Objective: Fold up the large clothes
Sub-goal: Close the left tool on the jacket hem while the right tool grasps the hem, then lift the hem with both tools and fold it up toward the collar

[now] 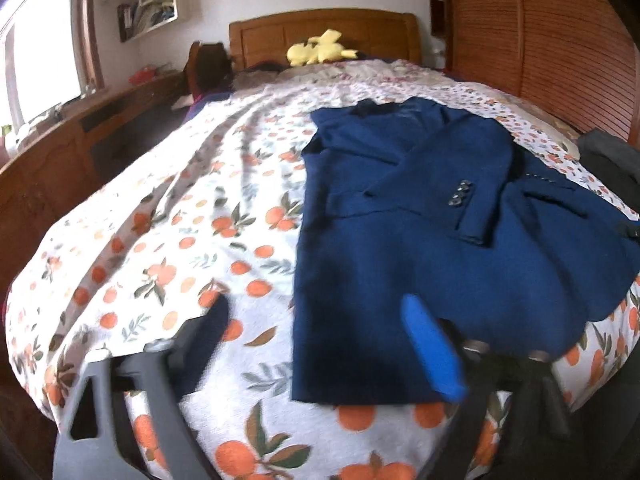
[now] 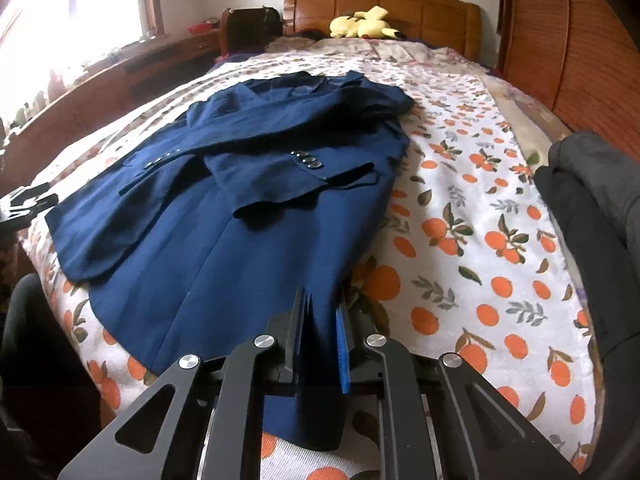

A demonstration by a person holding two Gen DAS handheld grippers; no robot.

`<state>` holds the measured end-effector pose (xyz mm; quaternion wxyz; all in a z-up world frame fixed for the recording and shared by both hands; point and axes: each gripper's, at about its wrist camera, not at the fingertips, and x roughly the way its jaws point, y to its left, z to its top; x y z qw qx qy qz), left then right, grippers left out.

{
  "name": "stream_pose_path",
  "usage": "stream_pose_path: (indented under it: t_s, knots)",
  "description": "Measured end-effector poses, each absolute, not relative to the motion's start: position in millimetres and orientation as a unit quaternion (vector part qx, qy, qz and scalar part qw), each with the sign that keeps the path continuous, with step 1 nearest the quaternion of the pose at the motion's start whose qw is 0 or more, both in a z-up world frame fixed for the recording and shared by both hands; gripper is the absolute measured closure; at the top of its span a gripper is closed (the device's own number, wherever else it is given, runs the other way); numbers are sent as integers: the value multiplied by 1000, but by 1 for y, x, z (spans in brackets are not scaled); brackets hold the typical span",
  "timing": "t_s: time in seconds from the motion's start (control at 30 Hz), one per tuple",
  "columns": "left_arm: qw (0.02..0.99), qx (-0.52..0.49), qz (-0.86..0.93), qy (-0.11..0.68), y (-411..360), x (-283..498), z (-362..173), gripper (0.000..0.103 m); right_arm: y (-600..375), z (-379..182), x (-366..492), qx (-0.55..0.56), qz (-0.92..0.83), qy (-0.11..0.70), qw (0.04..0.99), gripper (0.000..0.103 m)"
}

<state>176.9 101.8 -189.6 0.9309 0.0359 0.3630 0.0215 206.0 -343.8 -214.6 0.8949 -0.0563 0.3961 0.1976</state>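
Observation:
A navy blue suit jacket (image 1: 420, 208) lies flat on the bed, both sleeves folded across its body; it also shows in the right wrist view (image 2: 224, 200). My left gripper (image 1: 316, 340) is open and empty, hovering over the jacket's near left hem corner, its blue-padded finger (image 1: 432, 356) above the cloth. My right gripper (image 2: 320, 340) is shut on the jacket's near hem, with cloth pinched between the black finger and the blue pad. The left gripper's tip (image 2: 24, 200) shows at the far left of the right wrist view.
The bed carries an orange-print quilt (image 1: 180, 220) (image 2: 480, 240). A yellow plush toy (image 1: 320, 50) (image 2: 364, 24) lies by the wooden headboard (image 2: 380, 4). Dark clothing (image 2: 592, 200) is piled on the right. A wooden sill runs along the left, a slatted wardrobe (image 1: 540, 40) along the right.

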Motion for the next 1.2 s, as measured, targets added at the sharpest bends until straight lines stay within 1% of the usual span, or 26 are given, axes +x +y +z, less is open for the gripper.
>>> stream_pose_path:
  t_s: [0.13,0.17,0.23,0.33,0.37,0.4,0.47,0.6,0.63,0.67,0.73,0.77,0.8,0.83,0.87,0.9,0.93,1.03,1.2]
  knots:
    - [927,14,24,373,113,176,-192,45,-350,-215,206,-47,201,405,891,88]
    - [927,10,22,375,112,177,-193,48,-350,-215,205,-46,203,406,890,84]
    - [925,5,16,381,111,176,-195,53,-350,-215,203,-51,208,408,887,82]
    - [921,5,15,390,108,175,-201,55,-349,-217,199,-54,209,408,887,77]
    - [918,1,14,396,109,173,-204,55,-349,-217,198,-54,209,406,888,77]
    - [917,0,13,398,108,173,-206,55,-348,-215,195,-53,209,398,892,78]
    - [915,0,10,403,108,170,-211,55,-348,-213,192,-47,212,389,895,85]
    - [915,-5,4,403,110,164,-217,55,-346,-213,191,-33,214,385,897,85]
    - [916,-9,2,401,110,163,-218,57,-345,-215,192,-32,213,387,897,82]
    - [916,-10,0,400,110,161,-218,58,-344,-216,192,-31,213,390,895,77]
    - [917,-12,-11,398,108,160,-219,69,-343,-220,194,-27,216,399,891,69]
    - [918,-12,-13,396,107,159,-219,71,-341,-220,195,-29,214,400,891,69]
    - [919,-9,-12,395,106,159,-218,77,-338,-220,195,-34,210,400,891,69]
    - [919,-4,-13,394,104,160,-217,85,-336,-219,195,-39,205,400,892,74]
    - [919,-3,-15,395,104,161,-217,90,-335,-218,195,-43,199,398,894,89]
    - [918,-3,-20,396,103,162,-215,96,-335,-215,196,-46,190,396,897,98]
    - [918,-2,-22,397,103,163,-214,97,-336,-213,196,-43,189,394,898,98]
    - [922,3,-28,387,102,162,-201,98,-339,-199,197,-31,188,376,907,100]
    - [944,-12,-40,328,102,152,-142,99,-340,-160,196,-11,187,334,924,101]
